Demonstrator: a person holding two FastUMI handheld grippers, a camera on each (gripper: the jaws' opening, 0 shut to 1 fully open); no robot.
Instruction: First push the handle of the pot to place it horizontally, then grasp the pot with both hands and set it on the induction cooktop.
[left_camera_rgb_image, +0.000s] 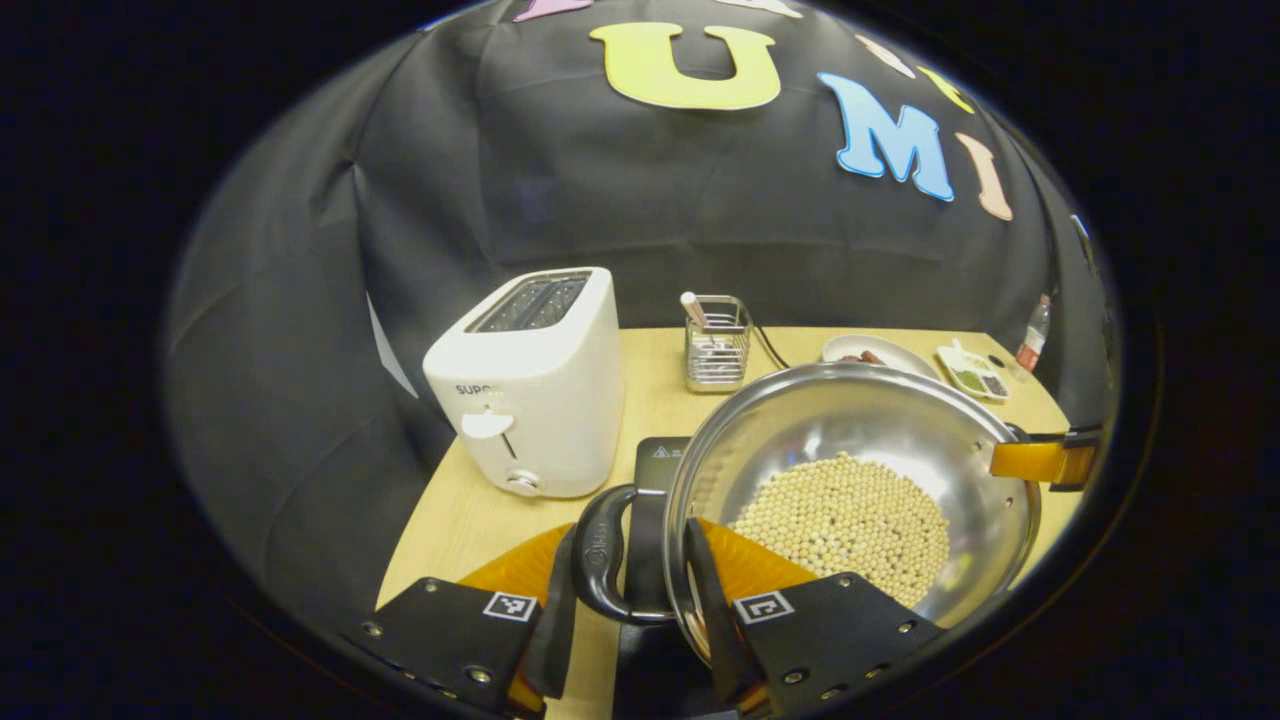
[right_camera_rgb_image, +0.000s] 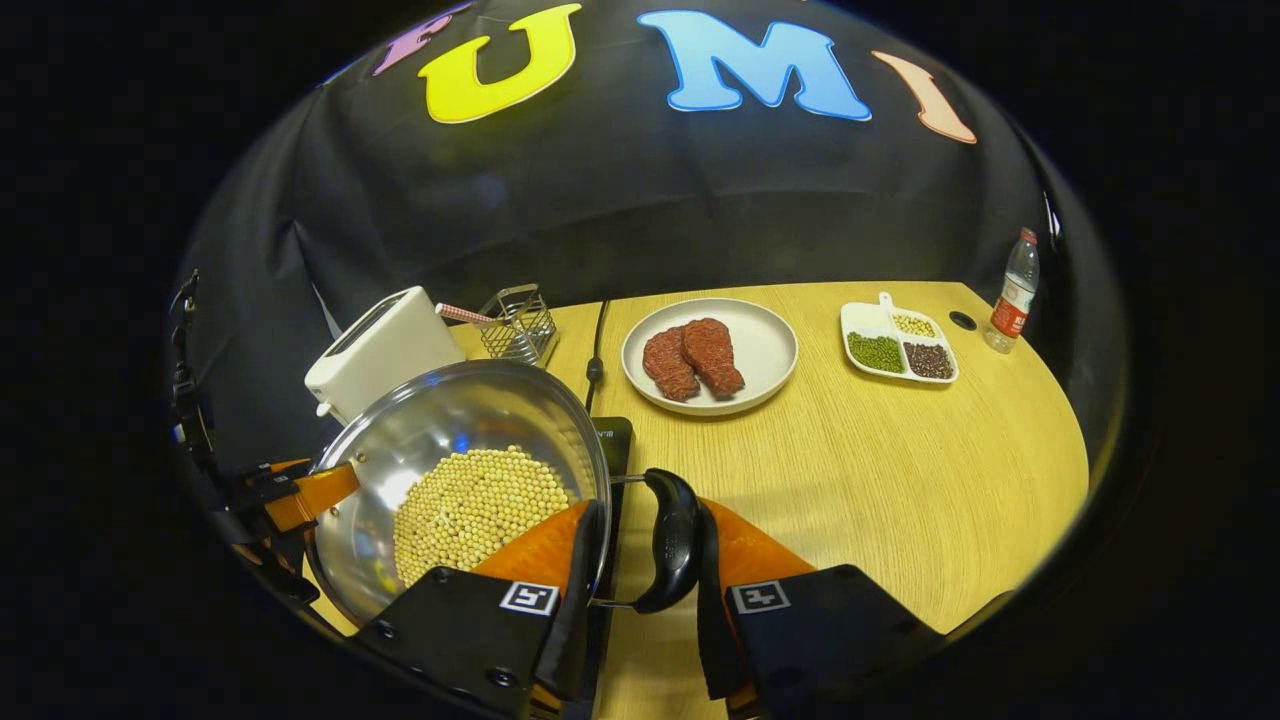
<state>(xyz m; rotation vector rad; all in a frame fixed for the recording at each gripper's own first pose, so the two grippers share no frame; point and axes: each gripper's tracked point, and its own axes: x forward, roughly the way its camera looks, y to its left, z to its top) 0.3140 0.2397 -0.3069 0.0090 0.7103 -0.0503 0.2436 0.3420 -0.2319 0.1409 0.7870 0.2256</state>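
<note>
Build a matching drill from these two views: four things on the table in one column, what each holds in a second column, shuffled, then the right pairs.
Things:
1. pot
2. round plate
3. divided dish
4. wire basket

Holds:
A. two pieces of red meat
B. pale round beans
C. a pink-tipped stick
D. green, dark and pale beans in separate compartments

Pairs: 1-B, 2-A, 3-D, 4-C

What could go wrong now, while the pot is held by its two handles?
1. The pot looks tilted; the loose beans could slide and spill.
2. Each hand-held gripper, left and right, pinches a narrow handle; one could slip.
3. The toaster stands close and might be bumped.
</note>
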